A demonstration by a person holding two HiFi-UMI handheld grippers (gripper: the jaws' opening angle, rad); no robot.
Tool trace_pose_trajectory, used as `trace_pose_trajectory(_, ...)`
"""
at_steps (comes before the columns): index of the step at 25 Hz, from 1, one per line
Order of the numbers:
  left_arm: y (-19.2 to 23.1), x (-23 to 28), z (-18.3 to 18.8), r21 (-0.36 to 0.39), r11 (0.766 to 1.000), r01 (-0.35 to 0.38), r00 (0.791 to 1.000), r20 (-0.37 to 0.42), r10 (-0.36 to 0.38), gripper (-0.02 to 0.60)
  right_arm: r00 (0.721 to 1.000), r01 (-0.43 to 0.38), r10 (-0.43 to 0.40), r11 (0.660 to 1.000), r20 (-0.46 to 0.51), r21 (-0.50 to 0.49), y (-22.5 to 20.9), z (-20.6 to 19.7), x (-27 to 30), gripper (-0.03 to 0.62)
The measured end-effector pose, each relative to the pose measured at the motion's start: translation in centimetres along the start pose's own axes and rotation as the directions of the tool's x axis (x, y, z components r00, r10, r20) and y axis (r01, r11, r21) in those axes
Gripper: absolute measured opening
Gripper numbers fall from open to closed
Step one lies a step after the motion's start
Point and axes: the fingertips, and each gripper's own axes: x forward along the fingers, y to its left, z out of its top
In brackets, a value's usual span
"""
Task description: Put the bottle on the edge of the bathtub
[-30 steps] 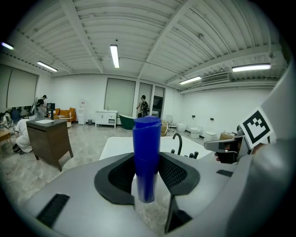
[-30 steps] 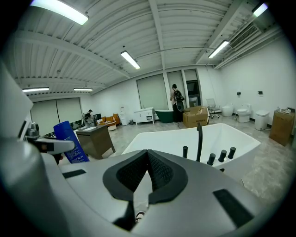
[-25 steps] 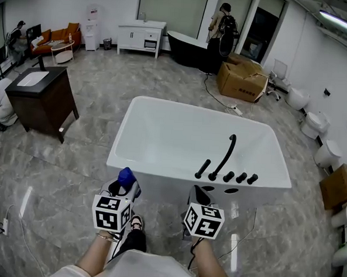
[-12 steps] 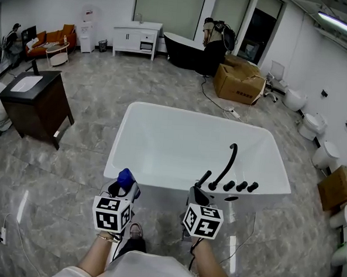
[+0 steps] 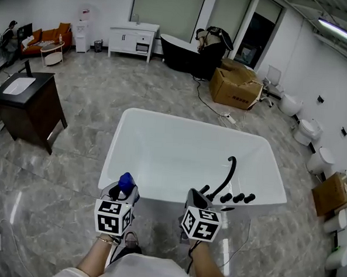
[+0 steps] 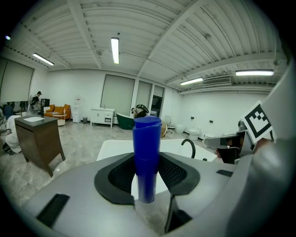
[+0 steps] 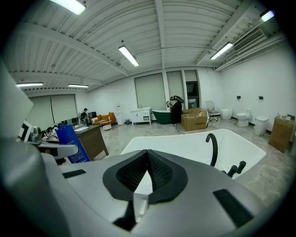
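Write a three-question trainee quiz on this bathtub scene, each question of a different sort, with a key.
1. True or false: the blue bottle already stands on the rim of the white bathtub.
2. Multiple choice: what is between the jaws of the right gripper? A) the bottle B) a towel C) nothing
3. Fill in: the bottle is clamped upright in the ___ gripper.

Key
1. False: it is held short of the tub.
2. C: its jaws are together and empty.
3. left, that is the left gripper.

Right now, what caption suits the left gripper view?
Left gripper holds an upright blue bottle, white bathtub ahead.
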Motion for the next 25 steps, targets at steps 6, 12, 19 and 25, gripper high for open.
trace_pose_trajectory(6, 1.1, 3.0, 1.1, 0.005, 1.0, 0.017, 1.0, -0.018, -0.017, 0.166, 1.0, 0.02, -0.02, 1.0, -0.014, 0.007, -0.6, 1.2, 2.7, 0.026)
trace_pose_trajectory(12, 2.6, 5.7, 2.4, 0.022, 0.999, 0.032, 0.999, -0.026, -0.031, 0.166, 0.999, 0.023, -0.022, 1.0, -0.024, 0.014, -0.2, 2.5, 6.0, 0.026)
trace_pose_trajectory(19, 5.3, 8.5, 3.9, 0.035, 0.999, 0.041, 0.999, -0.031, -0.04, 0.166, 1.0, 0.018, -0.017, 1.0, -0.023, 0.014, 1.0, 4.1, 9.9, 0.026)
trace_pose_trajectory(25, 6.6, 11.2, 5.8, 0.045, 0.997, 0.059, 0.998, -0.023, -0.058, 0.165, 0.999, 0.033, -0.033, 0.999, -0.014, 0.02, 0.6, 5.9, 12.5, 0.026)
